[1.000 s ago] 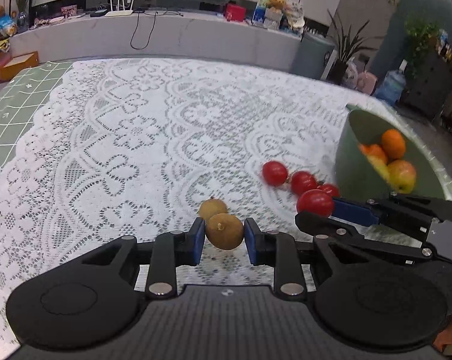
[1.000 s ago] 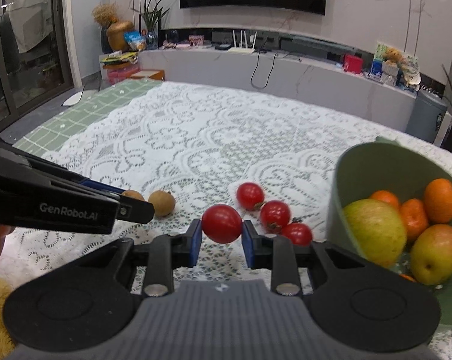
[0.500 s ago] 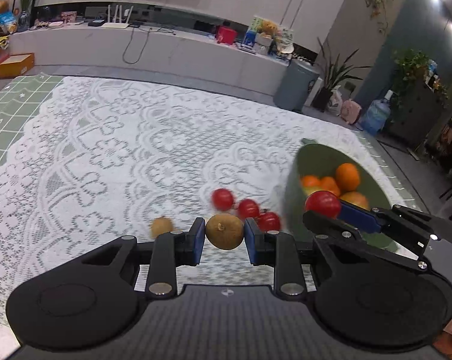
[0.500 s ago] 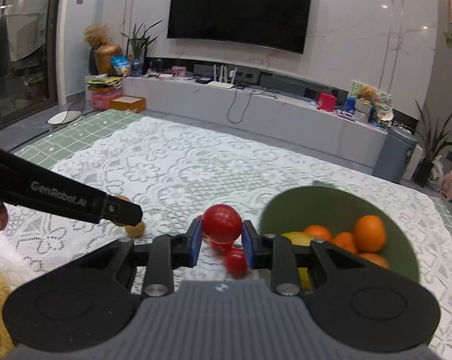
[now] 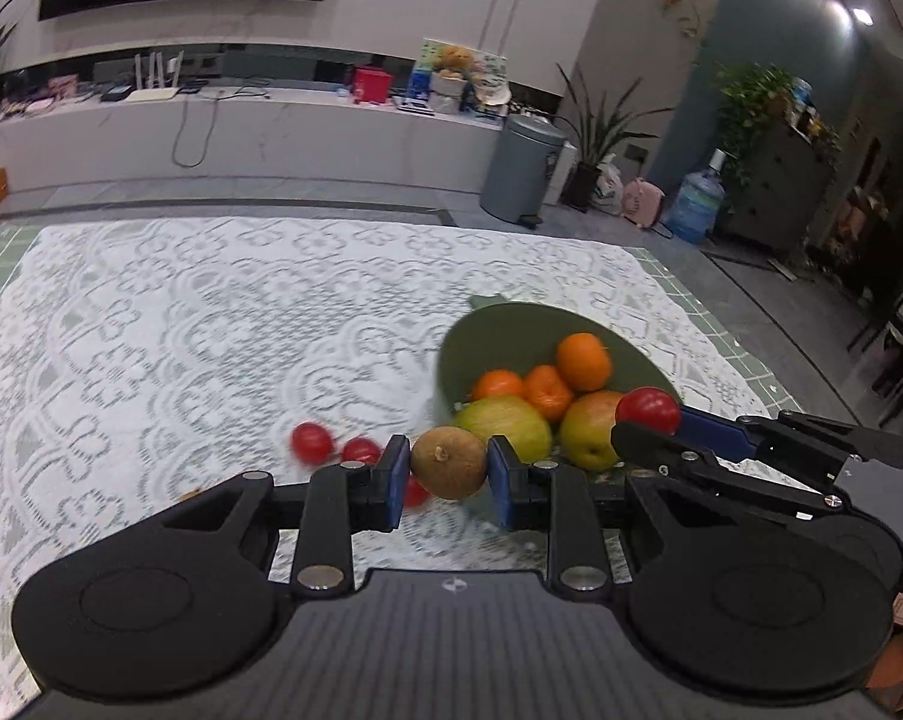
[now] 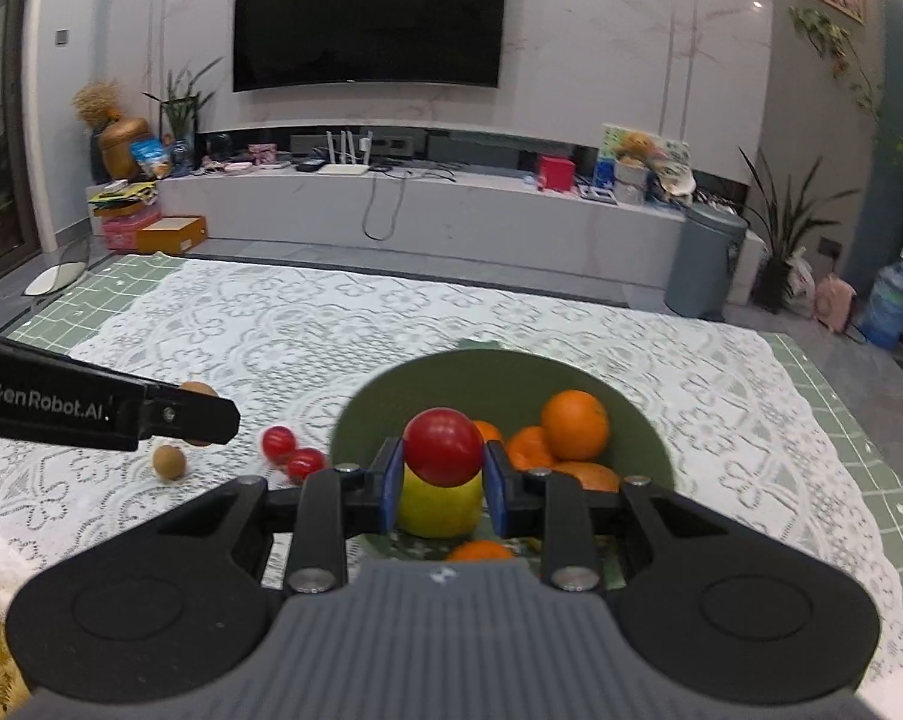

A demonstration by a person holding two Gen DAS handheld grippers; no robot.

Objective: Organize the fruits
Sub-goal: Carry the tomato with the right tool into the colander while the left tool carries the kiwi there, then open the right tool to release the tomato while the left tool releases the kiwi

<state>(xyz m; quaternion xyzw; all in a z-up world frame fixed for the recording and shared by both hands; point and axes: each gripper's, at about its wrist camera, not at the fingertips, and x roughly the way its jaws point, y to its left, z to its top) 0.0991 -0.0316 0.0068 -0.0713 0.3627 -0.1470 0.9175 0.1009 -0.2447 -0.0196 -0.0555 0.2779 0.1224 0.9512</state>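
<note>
Both loads are on the carry to the green bowl [image 6: 631, 414] at centre frame — the right gripper [image 6: 442, 483] clamps a cherry tomato [image 6: 442, 447] above its fruit, the left gripper [image 5: 448, 474] pinches a brown longan [image 5: 449, 463] short of the rim — so next, I judge, each needs lowering and releasing inside.
</note>
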